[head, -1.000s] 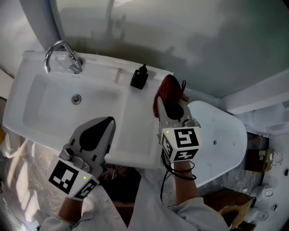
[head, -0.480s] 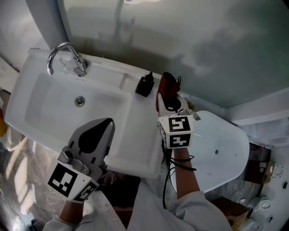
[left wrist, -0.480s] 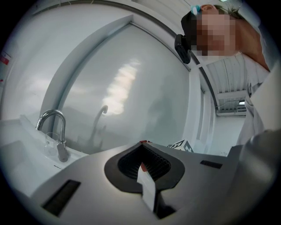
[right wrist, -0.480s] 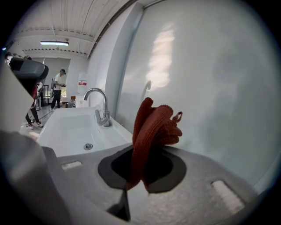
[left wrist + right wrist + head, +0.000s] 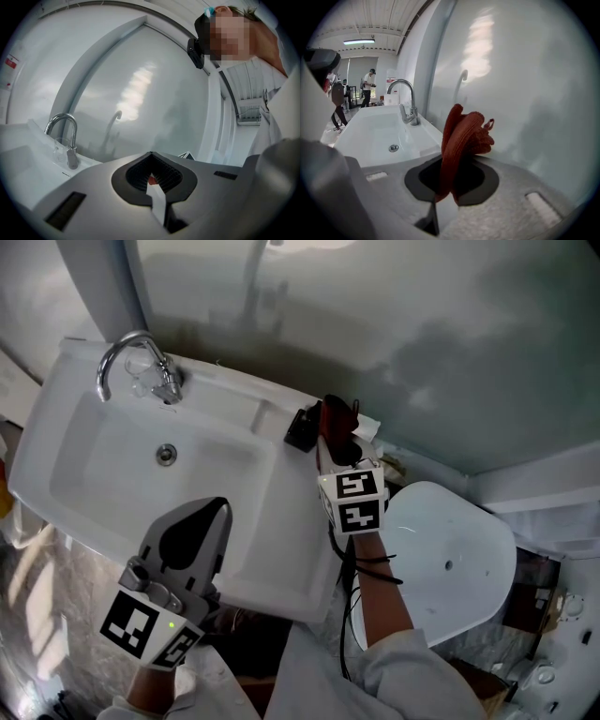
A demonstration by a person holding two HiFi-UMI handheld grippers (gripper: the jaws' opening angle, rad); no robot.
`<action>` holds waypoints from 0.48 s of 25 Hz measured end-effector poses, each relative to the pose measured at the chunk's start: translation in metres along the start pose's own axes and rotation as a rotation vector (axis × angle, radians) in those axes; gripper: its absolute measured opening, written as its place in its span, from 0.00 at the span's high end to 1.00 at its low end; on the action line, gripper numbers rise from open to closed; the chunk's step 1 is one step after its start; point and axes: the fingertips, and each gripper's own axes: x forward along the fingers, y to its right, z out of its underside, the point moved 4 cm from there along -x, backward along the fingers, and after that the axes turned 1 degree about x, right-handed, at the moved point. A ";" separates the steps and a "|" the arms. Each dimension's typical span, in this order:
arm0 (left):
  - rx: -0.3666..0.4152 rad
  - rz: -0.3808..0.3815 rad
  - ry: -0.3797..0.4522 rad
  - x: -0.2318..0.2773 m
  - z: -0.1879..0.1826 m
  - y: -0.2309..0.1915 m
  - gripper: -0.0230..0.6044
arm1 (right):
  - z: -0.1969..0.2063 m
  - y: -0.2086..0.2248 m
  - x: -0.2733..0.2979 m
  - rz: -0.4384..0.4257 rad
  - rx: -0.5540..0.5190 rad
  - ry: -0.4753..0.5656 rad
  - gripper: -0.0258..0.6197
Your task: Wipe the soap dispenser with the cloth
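The black soap dispenser (image 5: 300,428) stands on the back ledge of the white sink (image 5: 281,521), right of the basin. My right gripper (image 5: 331,444) is shut on a bunched red cloth (image 5: 336,423), and the cloth lies against the dispenser's right side and covers part of it. In the right gripper view the cloth (image 5: 464,133) rises from between the jaws of the right gripper (image 5: 449,185) and hides the dispenser. My left gripper (image 5: 208,512) hovers over the sink's front edge, shut with nothing in it. In its own view the left gripper (image 5: 152,177) points at the wall.
A chrome faucet (image 5: 141,362) and a clear cup (image 5: 60,150) stand at the back left of the basin, with the drain (image 5: 166,455) below them. A white toilet lid (image 5: 450,559) lies right of the sink. The grey wall (image 5: 422,334) runs close behind the dispenser.
My right gripper has carried the red cloth up and left, from beside the dispenser until it touches it. The left gripper has hardly moved.
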 end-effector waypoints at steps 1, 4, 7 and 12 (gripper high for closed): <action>-0.003 -0.005 -0.002 0.001 0.001 -0.002 0.96 | 0.001 0.000 0.004 -0.002 -0.004 -0.005 0.87; -0.011 -0.021 -0.009 0.003 0.003 -0.007 0.96 | 0.007 0.003 0.014 -0.003 -0.009 -0.024 0.87; -0.014 -0.033 -0.017 0.004 0.006 -0.009 0.96 | 0.018 0.004 0.020 0.002 0.013 -0.052 0.87; -0.008 -0.047 -0.033 0.006 0.011 -0.012 0.96 | 0.039 0.003 0.034 0.000 0.062 -0.091 0.87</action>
